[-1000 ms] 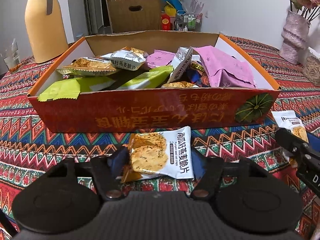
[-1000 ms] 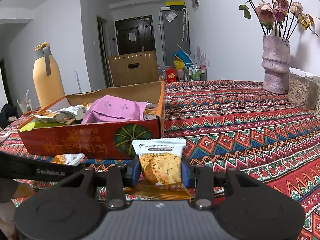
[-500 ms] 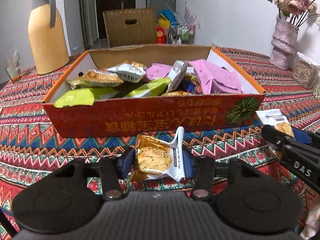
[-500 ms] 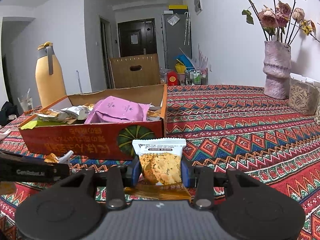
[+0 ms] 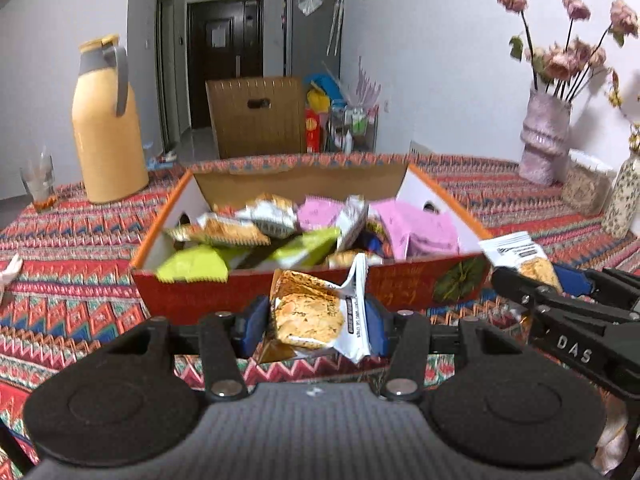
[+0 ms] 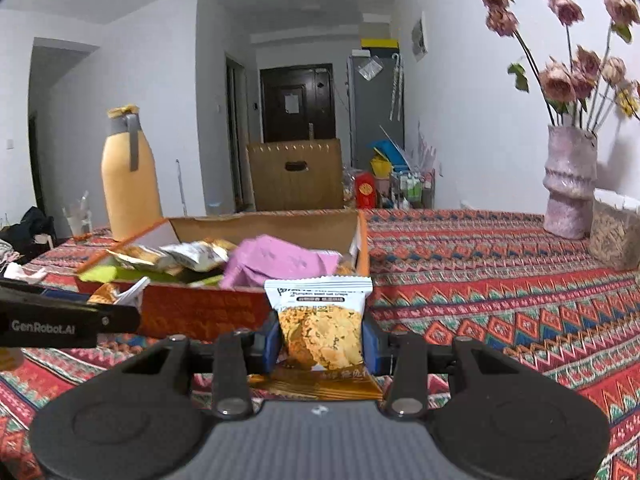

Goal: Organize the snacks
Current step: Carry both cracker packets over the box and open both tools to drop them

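The left gripper (image 5: 316, 322) is clamped on a crumpled cracker packet (image 5: 308, 316), which sits squeezed between its blue pads, twisted with its white edge at 1 o'clock. The right gripper (image 6: 320, 338) is closed on a second cracker packet (image 6: 320, 320), held upright and flat between the pads, the white top at 12 o'clock. Just beyond both, at 12 o'clock from the left gripper and 11 o'clock from the right, stands the open orange snack box (image 5: 192, 300) full of mixed packets on the patterned tablecloth (image 6: 500, 280). Farther off, a yellow thermos (image 5: 108, 128) at 10 o'clock and a flower vase (image 6: 570, 188) at 2 o'clock
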